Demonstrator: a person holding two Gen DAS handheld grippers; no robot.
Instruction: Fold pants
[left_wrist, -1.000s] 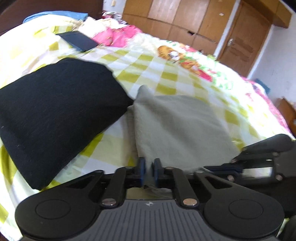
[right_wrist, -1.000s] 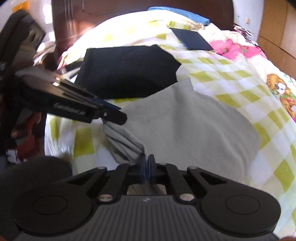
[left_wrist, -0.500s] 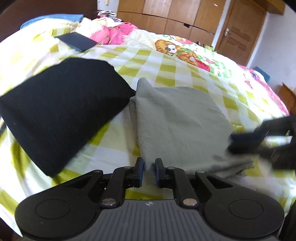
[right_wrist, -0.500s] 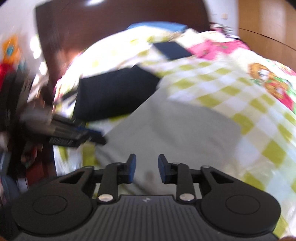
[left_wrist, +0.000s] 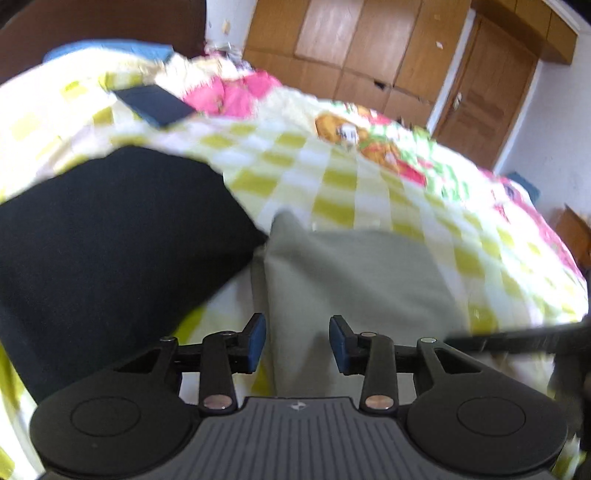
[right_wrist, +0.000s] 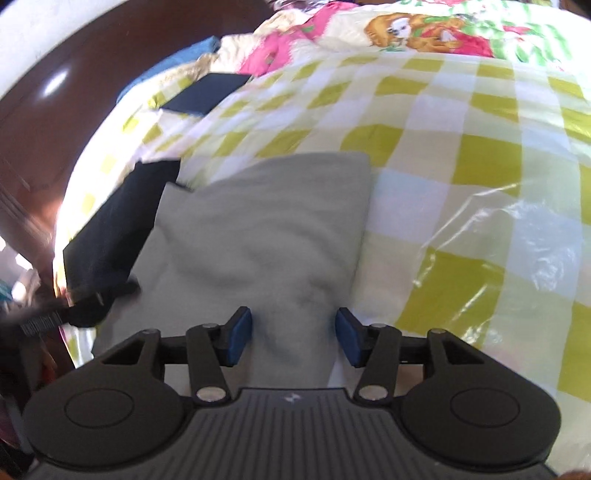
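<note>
The grey pants (left_wrist: 354, 280) lie folded into a rectangle on the checked bedspread (left_wrist: 332, 177). They also show in the right wrist view (right_wrist: 258, 236). My left gripper (left_wrist: 298, 341) is open and empty above their near left edge. My right gripper (right_wrist: 293, 339) is open and empty above their near end. The right gripper's arm shows blurred at the right edge of the left wrist view (left_wrist: 517, 338). The left gripper shows blurred at the left of the right wrist view (right_wrist: 66, 314).
A folded black garment (left_wrist: 110, 240) lies just left of the grey pants, touching their far left corner. A small dark folded item (left_wrist: 155, 105) and pink bedding (left_wrist: 229, 92) lie farther back. Wooden wardrobe and door (left_wrist: 476, 99) stand behind the bed. A dark headboard (right_wrist: 55, 110) is at left.
Both grippers have opened and let go of the grey pants' near edge, which now lies flat. The right gripper has swung to the right over the pants.
</note>
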